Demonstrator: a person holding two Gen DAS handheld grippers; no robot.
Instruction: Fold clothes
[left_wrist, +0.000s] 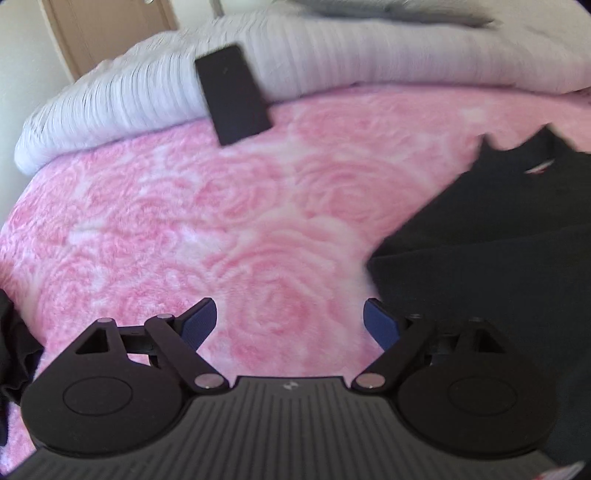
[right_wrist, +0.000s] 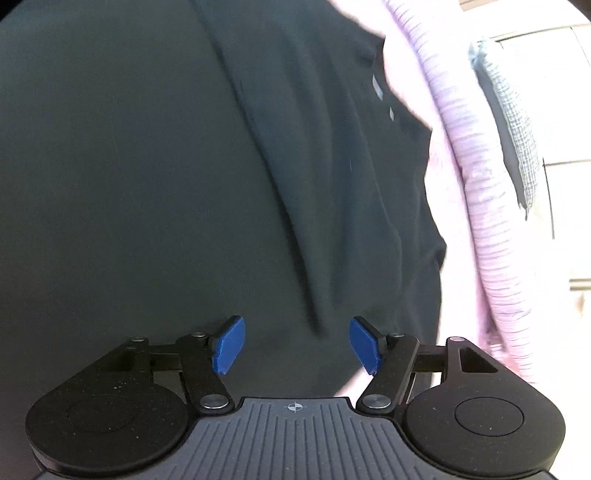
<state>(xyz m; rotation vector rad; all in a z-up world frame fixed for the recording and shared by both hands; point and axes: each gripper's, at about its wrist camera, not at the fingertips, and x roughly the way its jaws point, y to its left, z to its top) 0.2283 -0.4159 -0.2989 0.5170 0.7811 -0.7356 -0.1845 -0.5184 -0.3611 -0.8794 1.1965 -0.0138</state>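
Note:
A black garment (left_wrist: 498, 229) lies on the pink rose-patterned blanket (left_wrist: 221, 221) at the right of the left wrist view. My left gripper (left_wrist: 290, 323) hangs open over bare blanket just left of the garment's edge, nothing between its blue pads. In the right wrist view the same black garment (right_wrist: 184, 166) fills most of the frame, with a long fold running down its middle. My right gripper (right_wrist: 297, 343) hovers above it with jaws apart and nothing between the pads.
A white ribbed duvet (left_wrist: 332, 62) is bunched along the far side of the bed, with a flat black rectangular object (left_wrist: 232, 94) lying at its edge. More dark cloth (left_wrist: 11, 350) shows at the left border. The duvet's edge (right_wrist: 491, 221) runs down the right wrist view.

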